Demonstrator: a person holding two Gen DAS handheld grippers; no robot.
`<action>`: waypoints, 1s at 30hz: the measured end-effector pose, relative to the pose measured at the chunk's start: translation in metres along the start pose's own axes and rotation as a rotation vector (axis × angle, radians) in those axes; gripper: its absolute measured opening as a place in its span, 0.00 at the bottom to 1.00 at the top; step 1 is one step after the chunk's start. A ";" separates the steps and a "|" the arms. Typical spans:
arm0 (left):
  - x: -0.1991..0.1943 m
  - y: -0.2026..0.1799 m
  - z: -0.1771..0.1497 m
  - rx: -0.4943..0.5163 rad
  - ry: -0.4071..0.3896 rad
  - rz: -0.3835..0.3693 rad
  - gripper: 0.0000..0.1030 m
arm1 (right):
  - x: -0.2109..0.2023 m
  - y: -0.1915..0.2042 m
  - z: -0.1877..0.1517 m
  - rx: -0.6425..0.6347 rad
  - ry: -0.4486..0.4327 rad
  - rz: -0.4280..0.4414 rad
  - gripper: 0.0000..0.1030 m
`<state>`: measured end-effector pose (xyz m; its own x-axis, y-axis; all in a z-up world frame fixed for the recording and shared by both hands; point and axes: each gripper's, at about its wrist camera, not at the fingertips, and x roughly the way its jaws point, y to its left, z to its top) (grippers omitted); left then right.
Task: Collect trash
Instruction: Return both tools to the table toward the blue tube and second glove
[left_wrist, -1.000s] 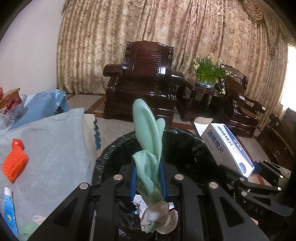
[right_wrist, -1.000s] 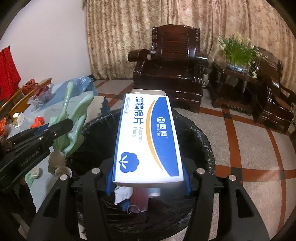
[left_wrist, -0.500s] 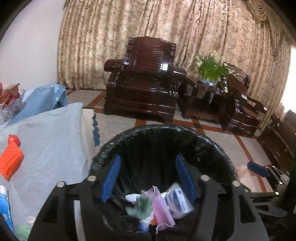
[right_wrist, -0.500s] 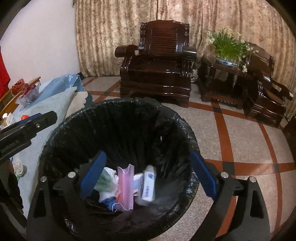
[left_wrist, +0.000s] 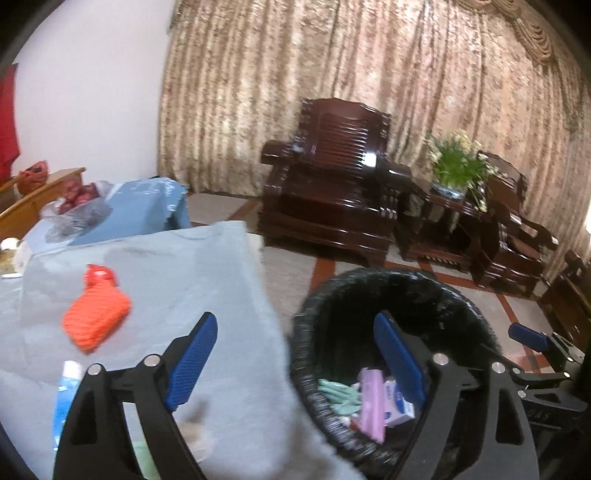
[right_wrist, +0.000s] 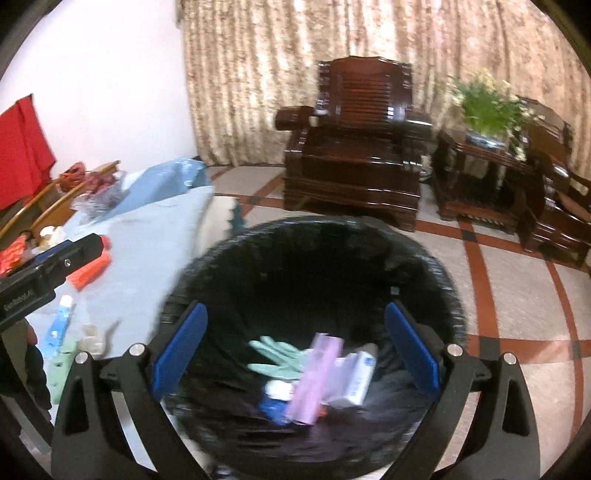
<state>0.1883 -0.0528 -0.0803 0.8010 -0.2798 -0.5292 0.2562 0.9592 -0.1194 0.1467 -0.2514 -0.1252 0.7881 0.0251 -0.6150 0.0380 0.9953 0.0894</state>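
Note:
A black-lined trash bin (right_wrist: 317, 236) stands on the floor beside a table; it also shows in the left wrist view (left_wrist: 369, 280). Inside lie a green glove (right_wrist: 277, 358), a pink mask (right_wrist: 314, 380) and the white-and-blue alcohol pad box (right_wrist: 358, 376). My right gripper (right_wrist: 295, 354) is open and empty above the bin. My left gripper (left_wrist: 295, 365) is open and empty, over the table's right edge and the bin's rim. An orange mesh item (left_wrist: 96, 314) and a blue-and-white tube (left_wrist: 66, 387) lie on the grey-blue cloth (left_wrist: 166, 266).
A dark wooden armchair (right_wrist: 354, 147) and a side table with a potted plant (right_wrist: 487, 110) stand behind the bin. A bag of red fruit (left_wrist: 77, 199) lies at the table's far left. Small bits lie by the tube (right_wrist: 61, 321).
Both grippers opened; the green glove and the alcohol pad box dropped into the bin. My left gripper has since swung left toward the table.

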 end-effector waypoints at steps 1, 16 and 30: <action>-0.006 0.009 -0.001 -0.002 -0.005 0.018 0.83 | -0.001 0.011 0.002 -0.013 -0.002 0.017 0.91; -0.072 0.139 -0.030 -0.076 -0.035 0.299 0.83 | 0.001 0.140 0.001 -0.145 0.003 0.205 0.91; -0.084 0.205 -0.070 -0.135 0.021 0.411 0.83 | 0.033 0.221 -0.033 -0.233 0.078 0.293 0.91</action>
<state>0.1361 0.1701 -0.1190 0.8105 0.1257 -0.5721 -0.1556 0.9878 -0.0034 0.1612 -0.0276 -0.1514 0.6953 0.3104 -0.6483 -0.3299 0.9391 0.0958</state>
